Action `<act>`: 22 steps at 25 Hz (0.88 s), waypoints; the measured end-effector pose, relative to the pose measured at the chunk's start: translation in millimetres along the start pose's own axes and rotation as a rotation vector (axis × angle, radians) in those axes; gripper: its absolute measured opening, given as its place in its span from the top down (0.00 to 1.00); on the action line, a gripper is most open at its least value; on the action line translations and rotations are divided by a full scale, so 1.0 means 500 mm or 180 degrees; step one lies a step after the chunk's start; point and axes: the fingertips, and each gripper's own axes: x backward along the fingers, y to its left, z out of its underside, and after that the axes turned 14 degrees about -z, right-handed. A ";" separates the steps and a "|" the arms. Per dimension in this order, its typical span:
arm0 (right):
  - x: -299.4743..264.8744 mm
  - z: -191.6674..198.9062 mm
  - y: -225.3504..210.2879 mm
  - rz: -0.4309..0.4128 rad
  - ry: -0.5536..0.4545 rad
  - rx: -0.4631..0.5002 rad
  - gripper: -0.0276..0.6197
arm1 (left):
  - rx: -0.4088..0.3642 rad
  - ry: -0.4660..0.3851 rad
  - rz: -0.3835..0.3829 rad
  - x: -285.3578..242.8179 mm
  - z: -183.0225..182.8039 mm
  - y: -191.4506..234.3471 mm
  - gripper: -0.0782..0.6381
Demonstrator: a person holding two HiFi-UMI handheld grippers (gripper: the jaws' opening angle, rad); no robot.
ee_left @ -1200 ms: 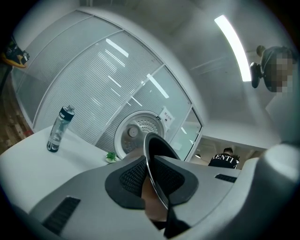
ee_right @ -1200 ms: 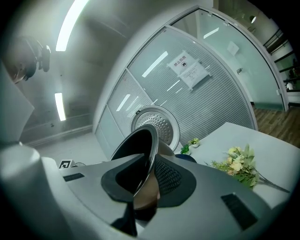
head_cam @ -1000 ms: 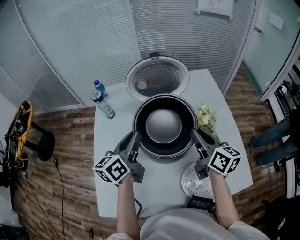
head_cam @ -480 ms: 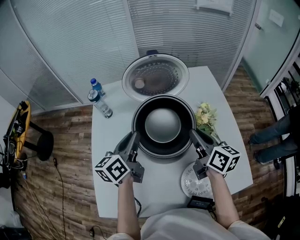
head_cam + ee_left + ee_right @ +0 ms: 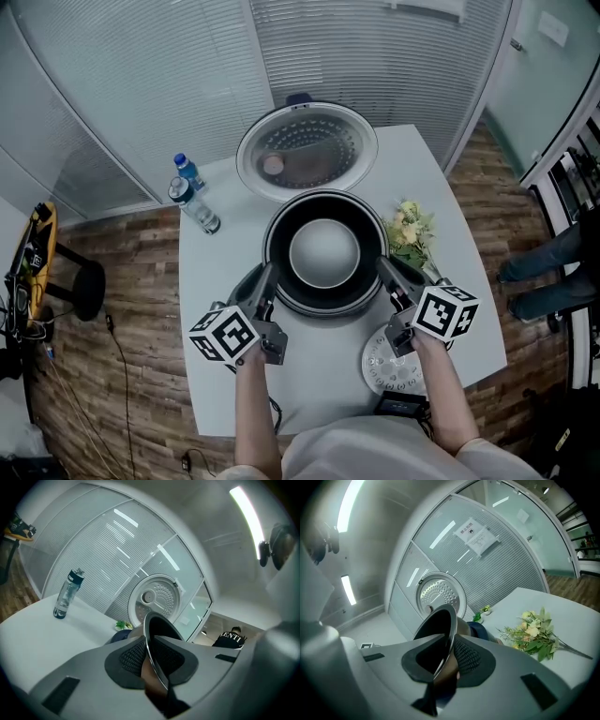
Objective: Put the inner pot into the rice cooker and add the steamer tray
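Note:
The inner pot point(image 5: 324, 251), black-rimmed with a grey bottom, hangs level over the rice cooker, which it hides almost wholly in the head view. My left gripper point(image 5: 266, 284) is shut on its left rim and my right gripper point(image 5: 385, 275) on its right rim. In the left gripper view the thin rim point(image 5: 159, 627) runs between the meshed pads point(image 5: 132, 656); the right gripper view shows the same point(image 5: 433, 624). A strip of the cooker's dark blue body point(image 5: 480, 631) shows below the pot. The round perforated steamer tray point(image 5: 392, 364) lies flat on the table by my right wrist.
The cooker's open lid point(image 5: 306, 152) stands up behind the pot. A bunch of flowers point(image 5: 409, 232) lies to the right, a water bottle point(image 5: 192, 202) to the back left on the white table point(image 5: 216, 309). A stool point(image 5: 89, 286) stands left; a person's legs point(image 5: 544, 272) are at the right.
Both grippers have sunk a little with the pot still held between them, down toward the cooker. The grips look the same.

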 end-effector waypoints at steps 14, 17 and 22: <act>-0.022 0.034 -0.040 0.0174 0.0341 0.0128 0.84 | -0.0471 0.0210 -0.0348 -0.039 0.040 0.029 0.79; -0.027 0.041 -0.052 0.0213 0.0390 0.0085 0.84 | -0.0569 0.0263 -0.0375 -0.047 0.044 0.033 0.78; -0.030 0.051 -0.064 0.0277 0.0481 0.0130 0.83 | -0.0670 0.0353 -0.0409 -0.056 0.055 0.040 0.77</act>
